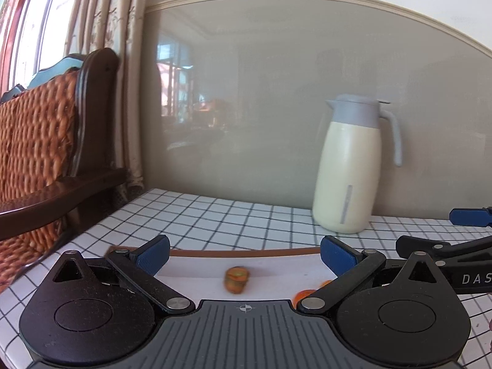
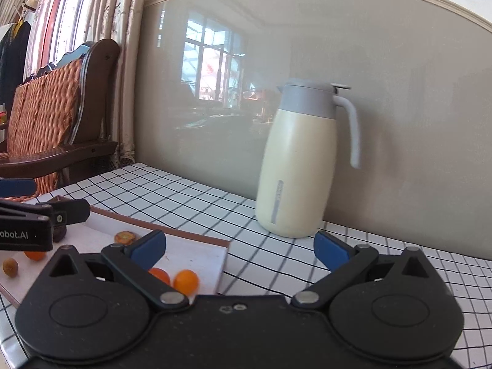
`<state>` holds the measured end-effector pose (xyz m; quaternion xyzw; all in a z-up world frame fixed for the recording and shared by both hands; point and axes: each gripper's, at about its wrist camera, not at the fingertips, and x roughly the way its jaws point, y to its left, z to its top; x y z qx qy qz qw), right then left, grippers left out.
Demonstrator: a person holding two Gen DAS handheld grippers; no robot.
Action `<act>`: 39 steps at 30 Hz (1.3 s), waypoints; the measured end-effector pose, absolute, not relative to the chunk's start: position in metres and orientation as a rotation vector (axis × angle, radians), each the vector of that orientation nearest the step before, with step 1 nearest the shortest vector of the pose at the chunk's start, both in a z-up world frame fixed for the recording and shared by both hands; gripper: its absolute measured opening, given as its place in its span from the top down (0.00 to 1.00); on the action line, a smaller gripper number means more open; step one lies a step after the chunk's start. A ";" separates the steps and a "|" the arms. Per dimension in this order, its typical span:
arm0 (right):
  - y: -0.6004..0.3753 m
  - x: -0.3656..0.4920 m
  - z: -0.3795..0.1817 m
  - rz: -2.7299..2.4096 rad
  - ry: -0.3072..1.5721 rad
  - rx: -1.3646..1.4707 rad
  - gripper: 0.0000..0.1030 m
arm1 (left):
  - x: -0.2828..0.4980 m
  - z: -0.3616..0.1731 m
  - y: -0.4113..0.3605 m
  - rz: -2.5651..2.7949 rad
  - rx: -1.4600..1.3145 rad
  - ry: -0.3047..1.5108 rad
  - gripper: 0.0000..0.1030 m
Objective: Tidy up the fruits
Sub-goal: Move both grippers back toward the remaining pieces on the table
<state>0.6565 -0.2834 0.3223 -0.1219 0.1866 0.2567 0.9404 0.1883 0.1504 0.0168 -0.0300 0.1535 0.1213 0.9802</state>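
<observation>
A white tray with a brown rim (image 1: 233,252) lies on the checked tablecloth. In the left wrist view a small orange-green fruit (image 1: 236,279) sits on it between the open fingers of my left gripper (image 1: 244,255), and another orange fruit (image 1: 303,295) peeks out by the right finger. In the right wrist view the tray (image 2: 196,255) holds several small orange fruits (image 2: 185,280), one near its far rim (image 2: 124,237). My right gripper (image 2: 240,247) is open and empty over the tray's right edge. The left gripper (image 2: 46,215) shows at the left.
A cream thermos jug with a grey lid and handle (image 1: 350,169) stands at the back against the wall, also in the right wrist view (image 2: 298,166). A wicker chair with a dark wooden frame (image 1: 46,153) stands left of the table. The right gripper (image 1: 446,252) reaches in from the right.
</observation>
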 end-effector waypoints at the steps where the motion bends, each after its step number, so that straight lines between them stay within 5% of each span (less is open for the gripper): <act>1: -0.290 0.657 0.322 0.511 0.381 -0.250 0.06 | 0.190 0.017 0.144 0.234 -0.056 0.307 0.00; 26: -0.442 0.687 0.299 0.235 0.459 -0.196 0.08 | 0.240 0.000 -0.007 -0.010 0.024 0.359 0.00; 39: -0.480 0.727 0.272 0.190 0.582 -0.161 0.25 | 0.282 -0.029 -0.082 -0.107 0.099 0.435 0.01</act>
